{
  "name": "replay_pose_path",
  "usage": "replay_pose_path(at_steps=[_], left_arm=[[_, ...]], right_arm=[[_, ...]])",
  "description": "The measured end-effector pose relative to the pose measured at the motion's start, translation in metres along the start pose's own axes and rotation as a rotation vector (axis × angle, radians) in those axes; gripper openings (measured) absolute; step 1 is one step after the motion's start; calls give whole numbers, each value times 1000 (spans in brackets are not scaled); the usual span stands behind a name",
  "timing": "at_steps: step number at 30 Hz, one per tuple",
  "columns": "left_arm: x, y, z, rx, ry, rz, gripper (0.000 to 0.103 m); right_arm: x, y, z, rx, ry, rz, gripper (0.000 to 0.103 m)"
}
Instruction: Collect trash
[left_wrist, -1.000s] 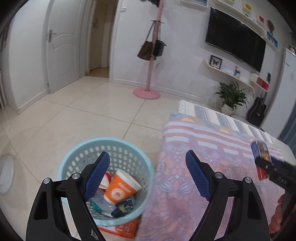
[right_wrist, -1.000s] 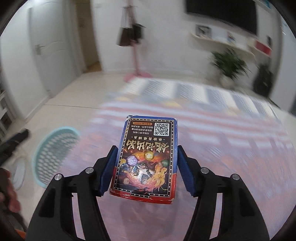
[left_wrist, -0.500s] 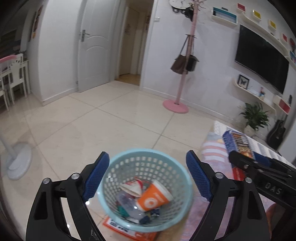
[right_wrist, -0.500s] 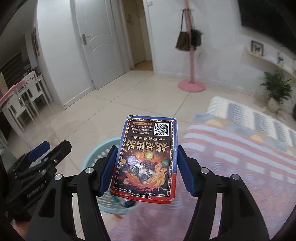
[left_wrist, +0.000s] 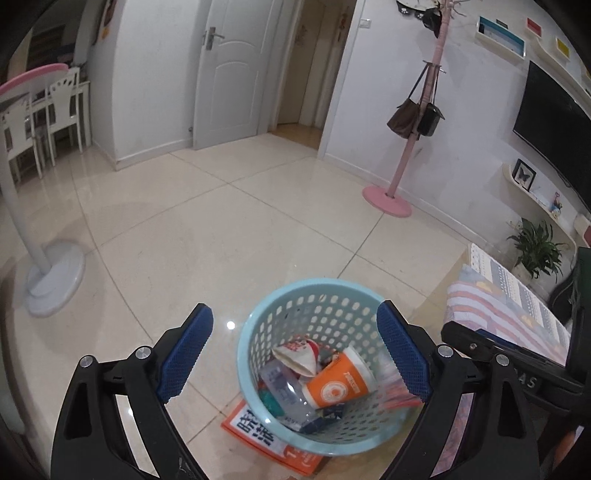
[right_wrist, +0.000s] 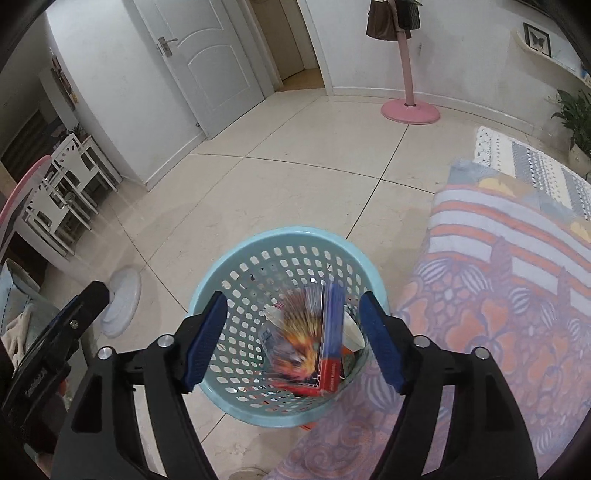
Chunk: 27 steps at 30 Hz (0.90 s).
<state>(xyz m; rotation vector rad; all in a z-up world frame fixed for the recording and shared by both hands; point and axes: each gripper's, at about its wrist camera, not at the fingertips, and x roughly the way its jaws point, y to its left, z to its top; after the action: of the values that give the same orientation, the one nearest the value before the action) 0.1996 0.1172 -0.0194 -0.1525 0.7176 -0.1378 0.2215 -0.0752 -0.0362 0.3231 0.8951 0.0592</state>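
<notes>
A light blue perforated basket (right_wrist: 258, 280) stands on the floor beside the cloth-covered table. My right gripper (right_wrist: 295, 341) is open above it. The blue and red card box (right_wrist: 317, 339) is blurred, inside the basket between the jaws and free of them. In the left wrist view the basket (left_wrist: 314, 314) holds an orange paper cup (left_wrist: 338, 384), a clear plastic bottle (left_wrist: 284, 387) and a white wrapper (left_wrist: 295, 354). My left gripper (left_wrist: 295, 354) is open and empty above the basket's left side. The right gripper's body (left_wrist: 517, 369) shows at the right.
An orange booklet (left_wrist: 266, 439) lies under the basket. The patterned tablecloth (right_wrist: 498, 314) covers the table at the right. A white fan base (left_wrist: 55, 277) stands on the floor at the left. A pink coat stand (left_wrist: 391, 199) and a potted plant (left_wrist: 535, 247) stand by the far wall.
My right gripper has swung left over the basket, opened and let go of the card box, which is dropping into the basket. My left gripper has turned further left.
</notes>
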Motion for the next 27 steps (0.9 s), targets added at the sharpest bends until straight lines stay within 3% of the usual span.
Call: replay_pose_path(at_steps=[2, 9, 21, 27], left_arm=[[-1, -1, -1, 13, 1, 1, 88], [-15, -15, -5, 80, -37, 23, 88], [-93, -68, -43, 185, -79, -12, 92], [-108, -85, -68, 193, -190, 61, 93]], right_arm=[[-5, -3, -1, -3, -11, 20, 71], [-51, -14, -17, -18, -73, -31, 71], [-172, -23, -70, -146, -314, -217, 75], [-201, -30, -96, -188, -439, -334, 75]])
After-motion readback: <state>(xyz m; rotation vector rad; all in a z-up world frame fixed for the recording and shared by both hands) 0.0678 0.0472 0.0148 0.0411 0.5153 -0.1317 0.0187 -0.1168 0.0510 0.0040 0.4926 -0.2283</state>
